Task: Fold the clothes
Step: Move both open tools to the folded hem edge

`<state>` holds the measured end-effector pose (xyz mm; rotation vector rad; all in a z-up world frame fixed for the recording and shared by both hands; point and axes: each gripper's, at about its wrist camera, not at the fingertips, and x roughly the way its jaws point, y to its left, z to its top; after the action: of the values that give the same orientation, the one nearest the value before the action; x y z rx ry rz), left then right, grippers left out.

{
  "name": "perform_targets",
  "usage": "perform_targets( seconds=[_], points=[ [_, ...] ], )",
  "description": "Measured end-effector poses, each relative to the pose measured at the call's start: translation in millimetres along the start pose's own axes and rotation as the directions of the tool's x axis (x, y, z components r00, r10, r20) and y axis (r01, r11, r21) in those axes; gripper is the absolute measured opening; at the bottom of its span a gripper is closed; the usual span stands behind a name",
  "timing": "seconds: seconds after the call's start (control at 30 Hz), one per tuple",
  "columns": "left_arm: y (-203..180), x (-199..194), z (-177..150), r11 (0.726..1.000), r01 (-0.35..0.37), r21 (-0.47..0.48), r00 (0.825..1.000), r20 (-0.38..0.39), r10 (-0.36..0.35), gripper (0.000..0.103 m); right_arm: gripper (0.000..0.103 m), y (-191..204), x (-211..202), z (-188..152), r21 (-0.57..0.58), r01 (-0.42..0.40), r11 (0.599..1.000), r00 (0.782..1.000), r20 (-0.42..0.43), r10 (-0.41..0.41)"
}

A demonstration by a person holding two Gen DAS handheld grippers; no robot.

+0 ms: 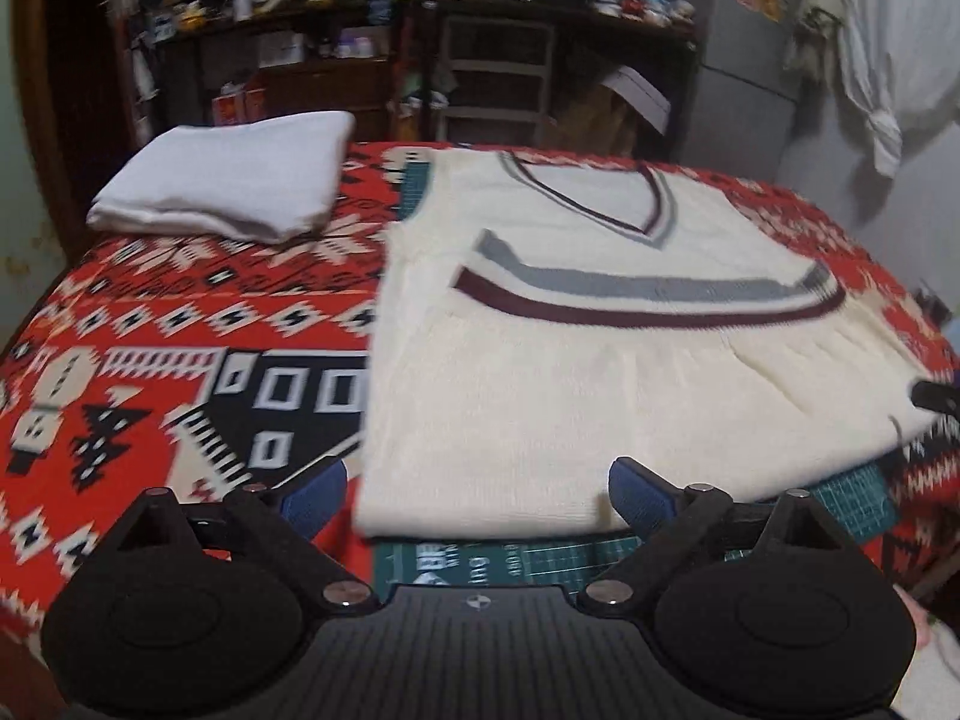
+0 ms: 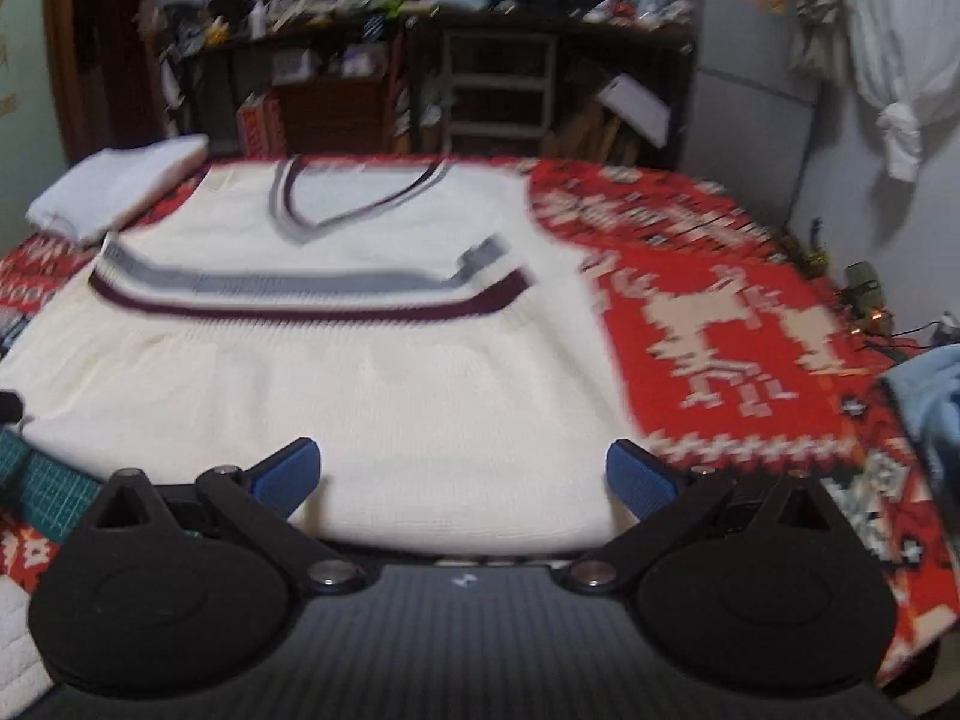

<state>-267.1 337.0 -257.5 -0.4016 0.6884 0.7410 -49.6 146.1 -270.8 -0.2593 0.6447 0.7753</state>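
The left gripper stood with its jaws wide, holding nothing, its blue pads low over the near edge of the bed. Between the jaws lay the near-left corner of the sweater: the hem ran across the gap, and the garment's left edge rose straight ahead of the left pad. Just under the hem a strip of green mat showed, running out past the right pad. Left of the jaws the red blanket lay bare – open ground all the way back to a folded white cloth at the far-left corner, well apart from the sweater.

The right gripper was likewise spread wide and empty, with the sweater hem between its pads. The sweater's right edge ran up and away just ahead of the right pad, blurred. Right of that edge the blanket was uncovered out to the bed's side, where a pale blue cloth sat. A corner of the mat poked out left of the left pad.

Ahead of both, the sweater lay flat, front up, its grey and maroon stripes across the middle and the V-neck at the far edge – beyond it, cluttered shelves.
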Motion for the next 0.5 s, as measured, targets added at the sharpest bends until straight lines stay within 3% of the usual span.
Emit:
perform_targets(
  seconds=[0.07, 0.1, 0.13, 0.23, 0.33, 0.37, 0.4, 0.43, 0.5],
  points=[
    [18, 1, -1, 0.996, -0.001, -0.089, 1.000, -0.016, 0.000, 0.088, 0.099, -19, -10, 1, 0.068, 0.000, 0.998, 1.000, 0.001, 0.000],
    [25, 3, -1, 0.992, -0.003, -0.125, 1.000, -0.029, -0.001, 0.079, 0.095, -29, -12, 0, 0.099, 0.004, 0.995, 1.000, -0.018, -0.002],
    [32, 7, -1, 0.988, -0.007, -0.153, 0.999, -0.044, 0.000, 0.069, 0.083, -37, -12, -2, 0.122, 0.012, 0.992, 0.999, -0.036, -0.008],
    [45, 12, -1, 0.980, 0.011, -0.196, 0.998, -0.055, -0.022, 0.060, 0.058, -57, -9, -7, 0.176, 0.031, 0.984, 0.998, -0.065, -0.020],
    [40, 16, 4, 0.985, 0.031, -0.170, 0.997, -0.067, -0.043, 0.052, 0.048, -69, -3, -12, 0.226, 0.015, 0.974, 0.997, -0.081, 0.003],
    [37, 17, 6, 0.988, 0.028, -0.154, 0.997, -0.067, -0.038, 0.046, 0.045, -69, 1, -12, 0.223, 0.006, 0.975, 0.996, -0.089, 0.014],
    [34, 18, 7, 0.990, 0.021, -0.138, 0.997, -0.074, -0.031, 0.028, 0.042, -67, 3, -12, 0.216, -0.001, 0.976, 0.996, -0.092, 0.022],
    [31, 19, 8, 0.993, 0.014, -0.121, 0.996, -0.080, -0.024, 0.023, 0.030, -65, 5, -11, 0.205, -0.006, 0.979, 0.996, -0.091, 0.026],
    [30, 16, 9, 0.995, 0.009, -0.104, 0.996, -0.084, -0.018, 0.015, 0.019, -63, 7, -9, 0.198, -0.006, 0.980, 0.995, -0.097, 0.026]
  ],
)
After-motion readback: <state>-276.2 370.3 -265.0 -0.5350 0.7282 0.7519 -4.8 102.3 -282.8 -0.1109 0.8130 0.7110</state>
